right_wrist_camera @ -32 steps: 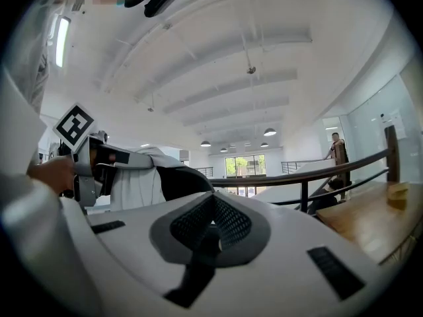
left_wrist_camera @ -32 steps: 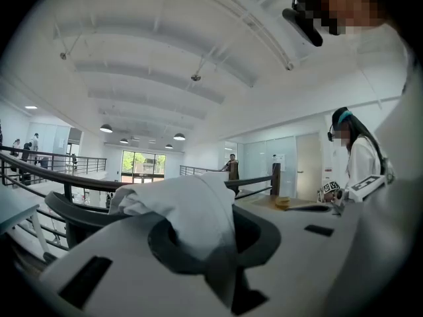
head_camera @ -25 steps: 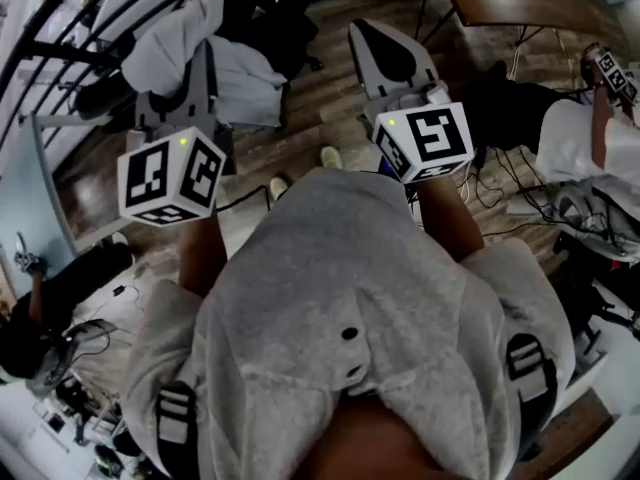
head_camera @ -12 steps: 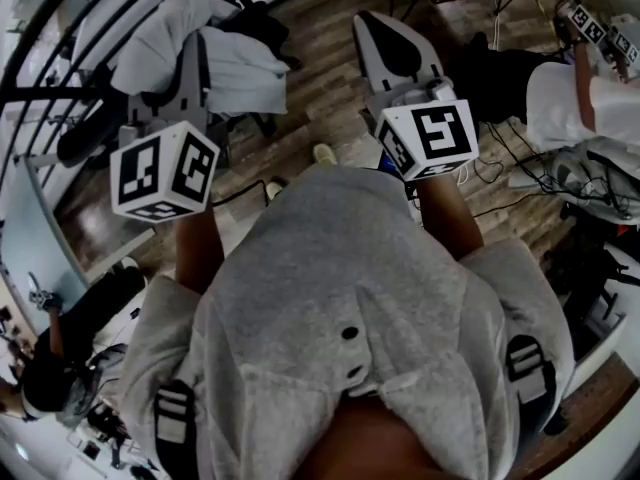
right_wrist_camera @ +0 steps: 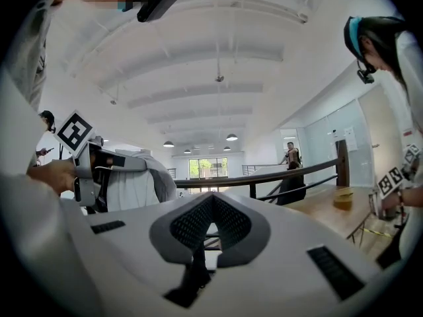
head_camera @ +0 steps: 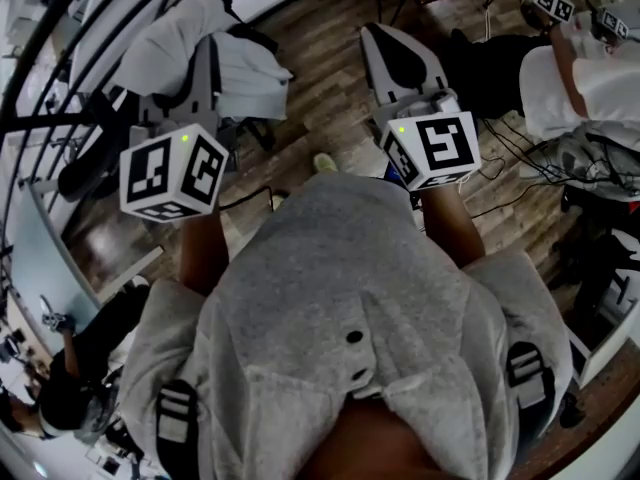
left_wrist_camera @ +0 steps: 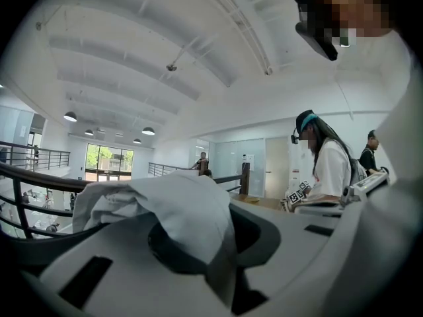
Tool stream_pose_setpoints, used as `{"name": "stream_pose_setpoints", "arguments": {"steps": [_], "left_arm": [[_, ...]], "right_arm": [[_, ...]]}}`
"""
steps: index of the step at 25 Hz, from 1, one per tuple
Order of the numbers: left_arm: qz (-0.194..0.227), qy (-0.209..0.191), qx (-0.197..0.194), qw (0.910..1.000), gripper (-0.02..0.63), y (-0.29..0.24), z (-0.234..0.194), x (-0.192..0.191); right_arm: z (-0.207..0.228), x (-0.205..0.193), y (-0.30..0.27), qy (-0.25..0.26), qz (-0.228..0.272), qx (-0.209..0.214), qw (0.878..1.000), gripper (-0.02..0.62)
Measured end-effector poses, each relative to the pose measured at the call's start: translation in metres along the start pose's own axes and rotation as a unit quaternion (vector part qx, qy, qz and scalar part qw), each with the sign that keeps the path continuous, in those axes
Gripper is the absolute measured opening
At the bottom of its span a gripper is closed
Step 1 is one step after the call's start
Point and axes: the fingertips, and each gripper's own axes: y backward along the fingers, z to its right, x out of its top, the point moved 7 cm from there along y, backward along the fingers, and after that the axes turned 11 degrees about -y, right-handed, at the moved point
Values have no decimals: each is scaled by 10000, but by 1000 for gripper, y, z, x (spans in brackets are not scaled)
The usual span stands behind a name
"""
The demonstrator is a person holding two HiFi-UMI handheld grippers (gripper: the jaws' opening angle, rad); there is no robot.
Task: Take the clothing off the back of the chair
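Note:
My left gripper (head_camera: pixel 200 53) is shut on a white garment (head_camera: pixel 185 28). The cloth drapes over both jaws and hangs down to the right above the wooden floor. In the left gripper view the white garment (left_wrist_camera: pixel 175 207) lies bunched over the closed jaws of the left gripper (left_wrist_camera: pixel 198 243) and hides the tips. My right gripper (head_camera: pixel 385 48) is held beside it, shut, with nothing in it. In the right gripper view the right gripper (right_wrist_camera: pixel 210 216) shows its pads meeting, and the garment (right_wrist_camera: pixel 135 183) hangs at the left. No chair back shows clearly.
A dark railing (head_camera: pixel 60 78) runs along the left. A person in a white top (head_camera: pixel 565 78) stands at the right holding other grippers. Cables (head_camera: pixel 510 168) lie on the floor, another person (head_camera: pixel 80 358) is at the lower left, and a wooden table (right_wrist_camera: pixel 344 213) stands at the right.
Both grippers have swung sideways over the floor, and the garment stays in the left one. The dark chair seen at the top has slid out of sight. The person at the right shows more.

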Motion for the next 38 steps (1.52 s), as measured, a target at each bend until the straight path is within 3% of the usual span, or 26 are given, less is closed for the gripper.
{"name": "stream_pose_setpoints", "arguments": {"steps": [17, 29, 38], "left_arm": [[7, 133, -1290, 9916, 64, -49, 59, 2], [-43, 220, -1490, 9886, 64, -20, 88, -12], [71, 180, -1260, 9918, 64, 60, 71, -15]], "right_arm": [[34, 11, 17, -12, 0, -571, 9984, 14], [31, -4, 33, -123, -71, -524, 9985, 14], [-31, -15, 42, -72, -124, -259, 9996, 14]]}}
